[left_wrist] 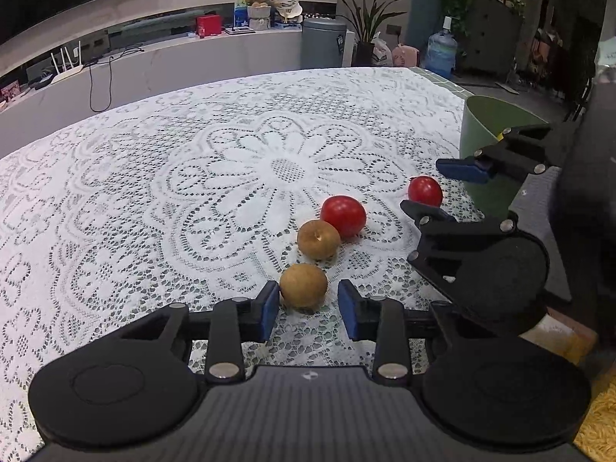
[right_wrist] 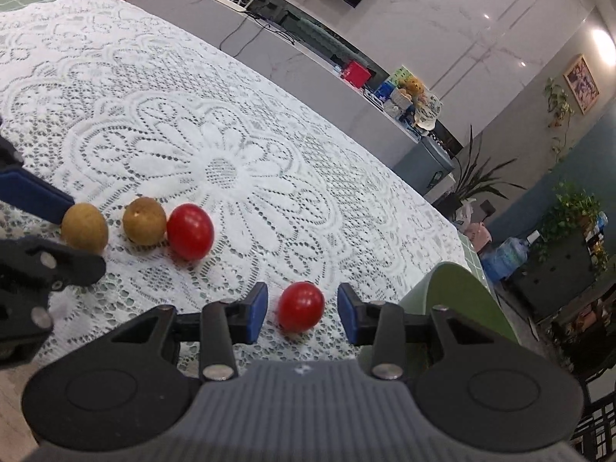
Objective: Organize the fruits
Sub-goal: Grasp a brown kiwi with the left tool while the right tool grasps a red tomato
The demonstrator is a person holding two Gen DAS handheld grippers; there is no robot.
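Four small fruits lie in a row on the lace tablecloth [left_wrist: 154,192]. The nearest brown fruit [left_wrist: 303,287] sits between the blue pads of my left gripper [left_wrist: 308,300]; the left pad is at its skin and a gap shows on the right side. Behind it lie a second brown fruit [left_wrist: 318,239] and a red tomato [left_wrist: 343,215]. Another red tomato [right_wrist: 301,306] rests on the cloth between the pads of my right gripper [right_wrist: 302,300], with a gap on each side. Both grippers stand open.
A pale green container [left_wrist: 485,146] stands at the table's right, just behind the right gripper [left_wrist: 420,184]; its rim [right_wrist: 454,296] shows beside the right finger. A white counter with a router, boxes and a toy runs beyond the table's far edge.
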